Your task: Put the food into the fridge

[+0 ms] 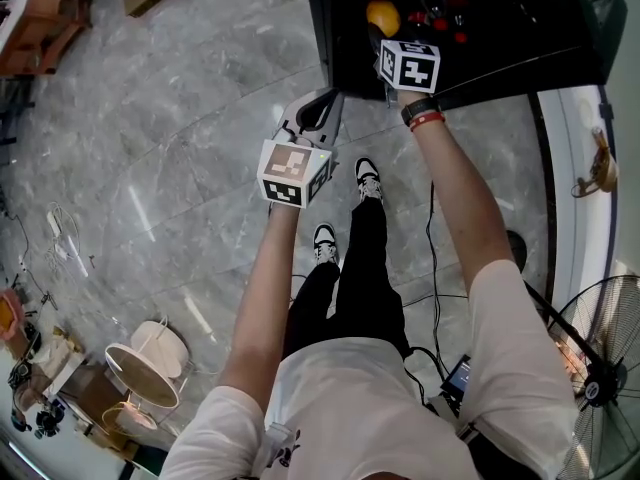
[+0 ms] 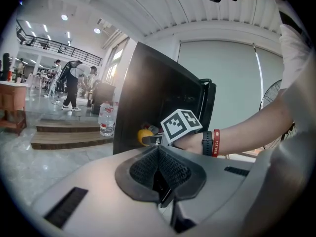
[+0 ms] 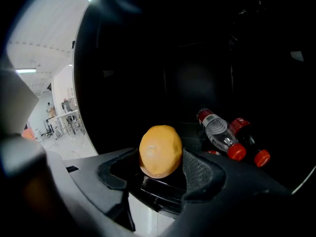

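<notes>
R gripper (image 3: 163, 163) was clenched on a round orange-yellow fruit (image 3: 160, 151), held at the mouth of the open black fridge (image 1: 520, 28). Shelf lay straight ahead, w/ red-capped plastic bottles (image 3: 220, 133) lying ahead-right. L gripper (image 2: 159, 171) was closed on nothing, outside the fridge, so R arm was nearer.
</notes>
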Motion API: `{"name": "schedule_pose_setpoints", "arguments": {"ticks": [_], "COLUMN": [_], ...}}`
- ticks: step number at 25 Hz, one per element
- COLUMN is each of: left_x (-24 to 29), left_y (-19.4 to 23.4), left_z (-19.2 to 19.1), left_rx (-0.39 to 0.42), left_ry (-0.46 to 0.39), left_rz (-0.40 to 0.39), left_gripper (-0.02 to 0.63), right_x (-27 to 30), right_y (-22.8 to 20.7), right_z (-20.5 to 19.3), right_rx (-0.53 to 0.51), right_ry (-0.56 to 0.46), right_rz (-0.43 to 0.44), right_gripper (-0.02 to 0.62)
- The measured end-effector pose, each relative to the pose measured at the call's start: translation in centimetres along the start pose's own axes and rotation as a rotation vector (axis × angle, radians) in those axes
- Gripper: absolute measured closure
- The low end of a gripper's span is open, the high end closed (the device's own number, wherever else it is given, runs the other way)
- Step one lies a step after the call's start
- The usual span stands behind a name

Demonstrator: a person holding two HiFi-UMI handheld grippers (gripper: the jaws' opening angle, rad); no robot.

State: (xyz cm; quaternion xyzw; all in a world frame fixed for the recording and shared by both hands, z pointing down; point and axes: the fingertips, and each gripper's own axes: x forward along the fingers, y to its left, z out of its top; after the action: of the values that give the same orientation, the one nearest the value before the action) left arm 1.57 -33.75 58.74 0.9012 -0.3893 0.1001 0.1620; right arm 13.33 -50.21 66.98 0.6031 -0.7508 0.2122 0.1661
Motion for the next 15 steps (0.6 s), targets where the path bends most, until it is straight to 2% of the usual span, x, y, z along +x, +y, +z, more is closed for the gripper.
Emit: {"name": "schedule_pose_setpoints", "arguments": {"ticks": [7,15], "left_x": [0.3,0.4], "left_y": [1.1,0.9], "left_z": [-0.2,-0.8], "left_rx": [0.01,-0.031], "left_ry": [-0.005,0.004], "left_rz": [0.021,0.002], "left_gripper": [0.588,0.588], "right_x": [2.0,4.0], "right_y": [-0.8,-1.4], "right_z": [1.2,1.8], "right_rx": [0.007,-0.012], "right_ry": [-0.029,-0.023], "right_rz": [-0.023,-0.034], "right_gripper": [0.305,0.305]}}
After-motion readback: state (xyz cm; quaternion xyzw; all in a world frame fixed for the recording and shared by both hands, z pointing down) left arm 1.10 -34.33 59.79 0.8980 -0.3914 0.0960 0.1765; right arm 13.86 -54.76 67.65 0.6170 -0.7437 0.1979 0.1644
